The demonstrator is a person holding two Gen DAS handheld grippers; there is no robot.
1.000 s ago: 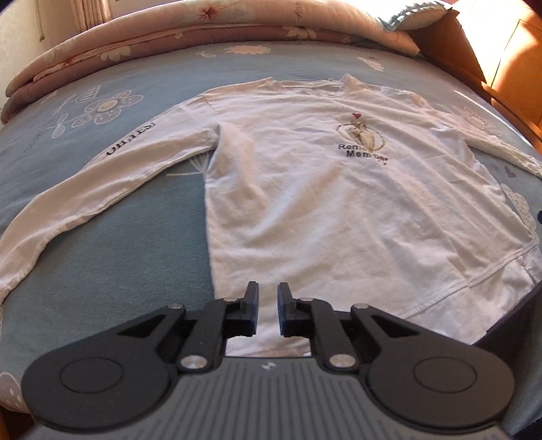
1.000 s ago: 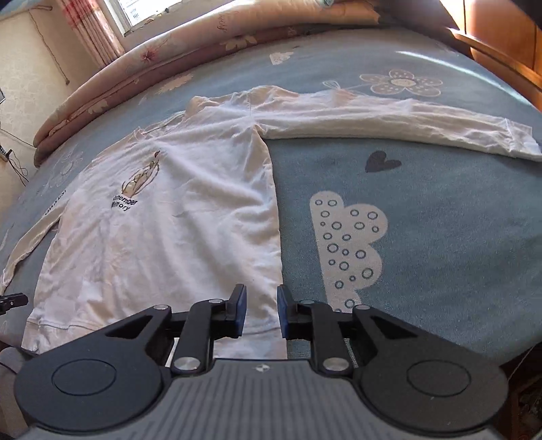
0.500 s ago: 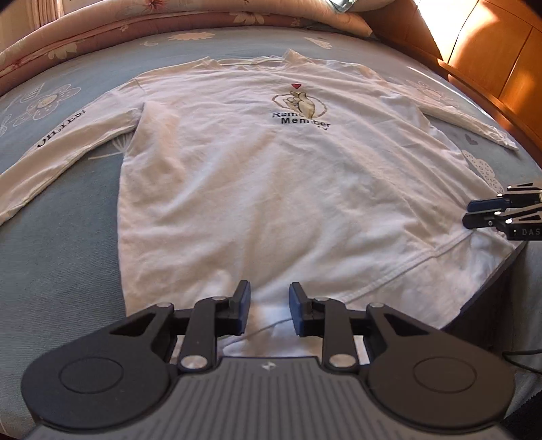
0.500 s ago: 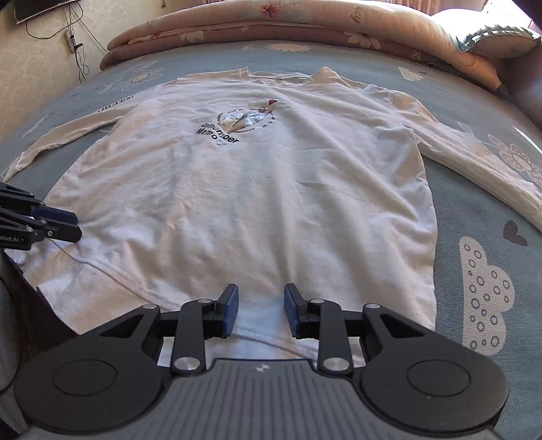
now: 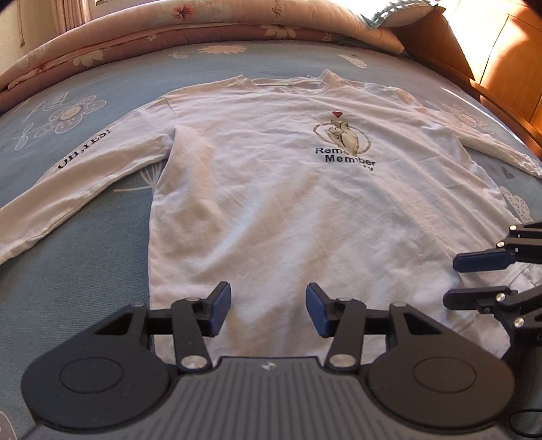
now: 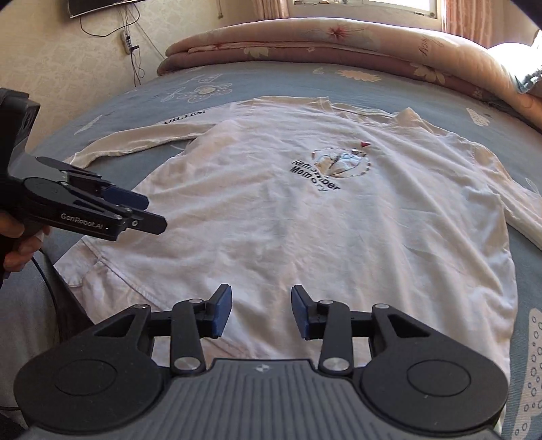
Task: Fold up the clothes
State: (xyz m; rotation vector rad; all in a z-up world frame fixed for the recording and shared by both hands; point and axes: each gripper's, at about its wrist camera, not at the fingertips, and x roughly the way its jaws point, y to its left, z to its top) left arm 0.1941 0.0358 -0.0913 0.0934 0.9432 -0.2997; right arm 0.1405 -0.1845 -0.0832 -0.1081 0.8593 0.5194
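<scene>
While spread flat and face up on the blue patterned bedsheet (image 5: pixel 84 270), the white long-sleeved shirt (image 5: pixel 305 210) with both sleeves stretched outward, collar toward the far side, hem toward the near edge of the bed. Chest print (image 5: pixel 344 145): a hand emblem under a small red heart, above black lettering. Left sleeve (image 5: pixel 84 176) marked with black text, lying on the sheet beside a flower motif.

Left gripper (image 5: pixel 268 309): released, jaws opening, nothing between the pads; poised over the hem area near the shirt's left half. Seen from the right wrist view, held by a hand (image 6: pixel 20 250) at the left edge.

Right gripper (image 6: pixel 261 311): released, jaws opening, nothing between the pads; poised over the lower middle of the shirt (image 6: pixel 321 220).

Surroundings: rolled floral quilt (image 5: pixel 203 34) along the far side of the bed; pillow (image 5: pixel 399 13) at its right end; wooden panel (image 5: pixel 508 61) to the right; wall (image 6: pixel 84 67) with hanging cables and curtains at the window on the far side. Nothing lying on the shirt.
</scene>
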